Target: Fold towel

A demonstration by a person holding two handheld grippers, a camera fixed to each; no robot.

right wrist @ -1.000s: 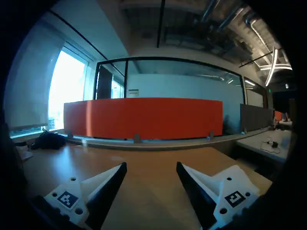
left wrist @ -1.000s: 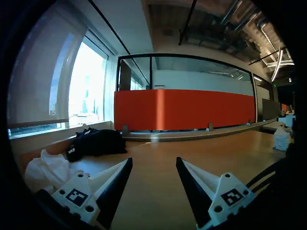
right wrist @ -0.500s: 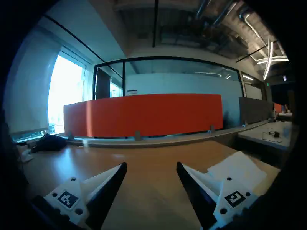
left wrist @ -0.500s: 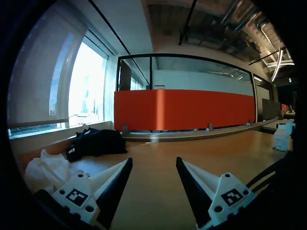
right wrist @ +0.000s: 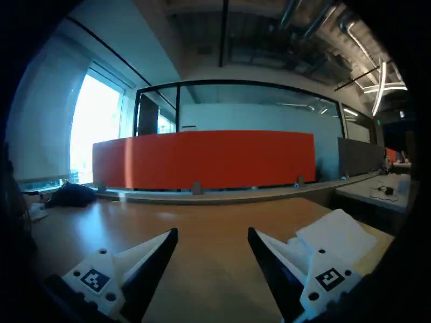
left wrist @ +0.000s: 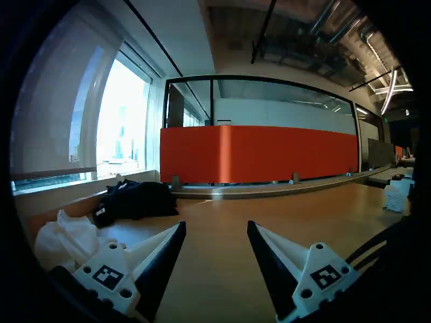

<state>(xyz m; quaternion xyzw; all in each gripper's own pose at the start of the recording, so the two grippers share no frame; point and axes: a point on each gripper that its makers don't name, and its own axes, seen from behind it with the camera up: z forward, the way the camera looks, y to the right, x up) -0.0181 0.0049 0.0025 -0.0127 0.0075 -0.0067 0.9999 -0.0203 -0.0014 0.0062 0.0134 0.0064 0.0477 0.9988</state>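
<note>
A folded white towel (right wrist: 336,234) lies on the wooden table (right wrist: 215,253) at the right of the right gripper view, just beyond the right finger. My right gripper (right wrist: 212,230) hovers low over the table, open, with nothing between its fingers. My left gripper (left wrist: 215,223) is also open and empty above the bare wood (left wrist: 226,258). A crumpled white cloth or bag (left wrist: 70,242) sits beside its left finger. At the far right edge of the left gripper view stands a small white stack (left wrist: 396,198).
A black bag (left wrist: 137,200) lies by the window at the table's back left, and shows small as the black bag (right wrist: 70,195) in the right gripper view. An orange partition (left wrist: 258,153) runs along the table's far edge. Another desk (right wrist: 377,194) stands to the right.
The right gripper view has swung, bringing the folded white towel into sight at the right. The left gripper has stayed still; the white stack at its far right edge has shifted slightly.
</note>
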